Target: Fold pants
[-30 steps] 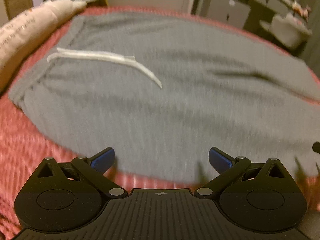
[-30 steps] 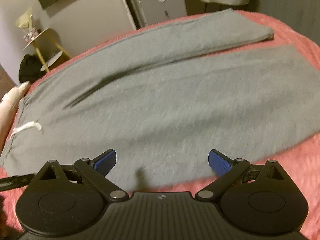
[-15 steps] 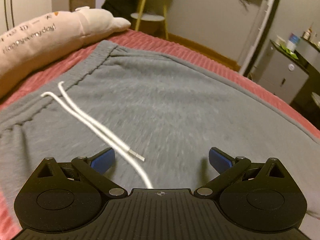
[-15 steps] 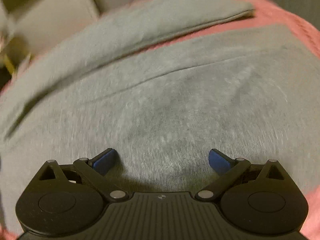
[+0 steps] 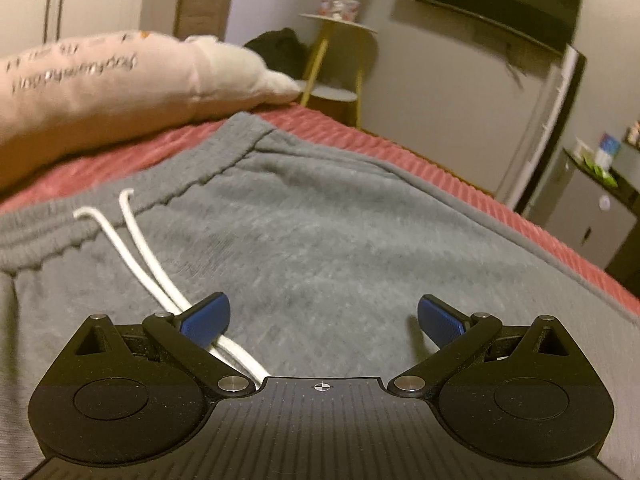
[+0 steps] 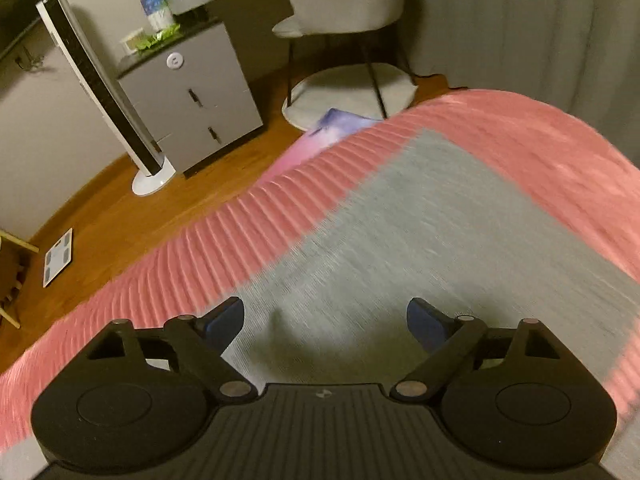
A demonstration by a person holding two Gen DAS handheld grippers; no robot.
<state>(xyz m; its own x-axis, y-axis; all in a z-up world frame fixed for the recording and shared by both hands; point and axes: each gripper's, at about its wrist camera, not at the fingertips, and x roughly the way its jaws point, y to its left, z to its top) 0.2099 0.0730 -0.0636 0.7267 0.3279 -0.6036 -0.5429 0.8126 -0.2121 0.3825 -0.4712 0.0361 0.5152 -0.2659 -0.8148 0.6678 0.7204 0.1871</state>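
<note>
Grey sweatpants (image 5: 328,240) lie flat on a pink ribbed bedspread (image 5: 120,160). In the left wrist view the elastic waistband (image 5: 48,236) runs across the upper left, and a white drawstring (image 5: 136,248) trails from it under the left finger. My left gripper (image 5: 323,318) hovers open just below the waistband with only cloth between its pads. In the right wrist view a grey pant leg (image 6: 460,232) ends near the bed's far edge. My right gripper (image 6: 325,322) is over that leg, its jaws wide apart and closing, with cloth below and nothing pinched.
A long cream pillow (image 5: 100,80) lies beyond the waistband. Past the bed's edge (image 6: 240,216) are wooden floor, a grey cabinet (image 6: 192,96), a white tower fan (image 6: 104,92), a chair (image 6: 344,4) on a round mat, and a scale (image 6: 58,257). A yellow-legged side table (image 5: 340,60) stands by the wall.
The left gripper has moved up to the waistband and drawstring. The right gripper has swept along the pants to the leg end near the bed's edge, its fingers slightly closer together.
</note>
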